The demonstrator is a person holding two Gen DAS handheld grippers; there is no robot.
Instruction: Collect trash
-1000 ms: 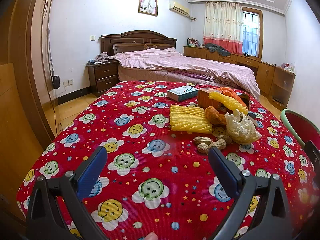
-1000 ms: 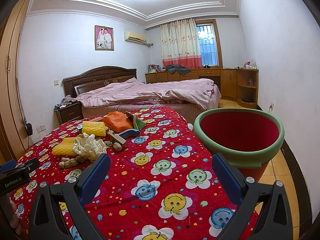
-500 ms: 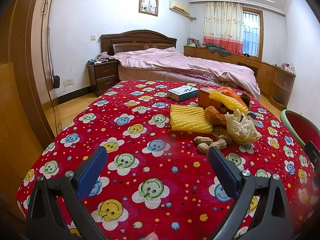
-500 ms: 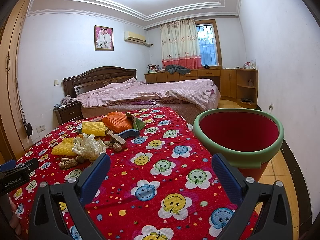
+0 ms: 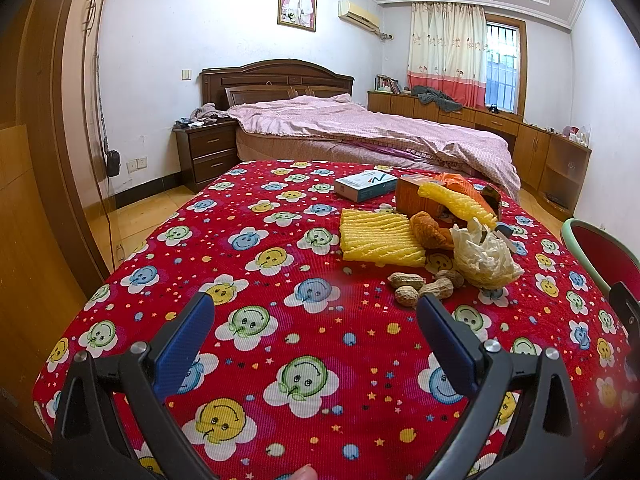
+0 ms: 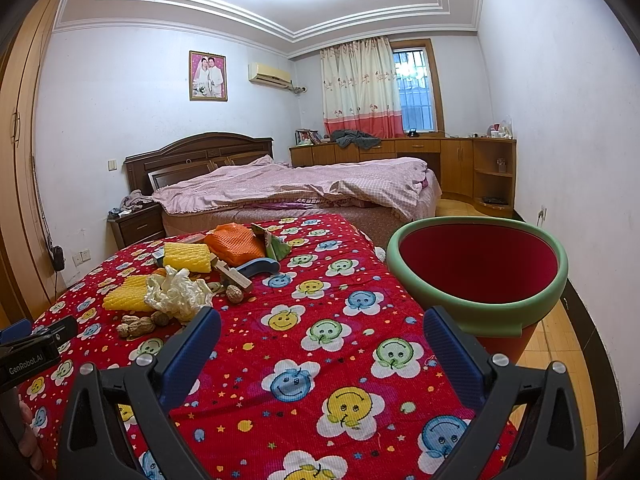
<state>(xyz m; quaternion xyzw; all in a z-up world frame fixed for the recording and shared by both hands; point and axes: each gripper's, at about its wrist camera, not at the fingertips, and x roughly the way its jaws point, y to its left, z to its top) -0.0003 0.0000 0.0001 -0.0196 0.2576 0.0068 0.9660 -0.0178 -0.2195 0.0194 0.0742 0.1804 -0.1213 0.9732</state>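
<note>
A pile of trash lies on the red smiley tablecloth (image 5: 256, 352): peanut shells (image 5: 420, 285), a crumpled white wrapper (image 5: 486, 258), yellow foam netting (image 5: 378, 238), an orange box (image 5: 414, 198) and a white-blue carton (image 5: 364, 185). My left gripper (image 5: 314, 312) is open and empty, short of the peanuts. My right gripper (image 6: 322, 330) is open and empty over the cloth, with the wrapper (image 6: 178, 294) to its left. A red bin with a green rim (image 6: 480, 268) stands beside the table on the right; its rim shows in the left view (image 5: 576, 244).
A bed (image 5: 360, 132) with a pink cover stands behind the table, a nightstand (image 5: 206, 152) to its left. Wooden cabinets (image 6: 460, 168) line the far wall. A wardrobe (image 5: 36, 140) is at the left. The left gripper's body (image 6: 36, 346) shows at the right view's left edge.
</note>
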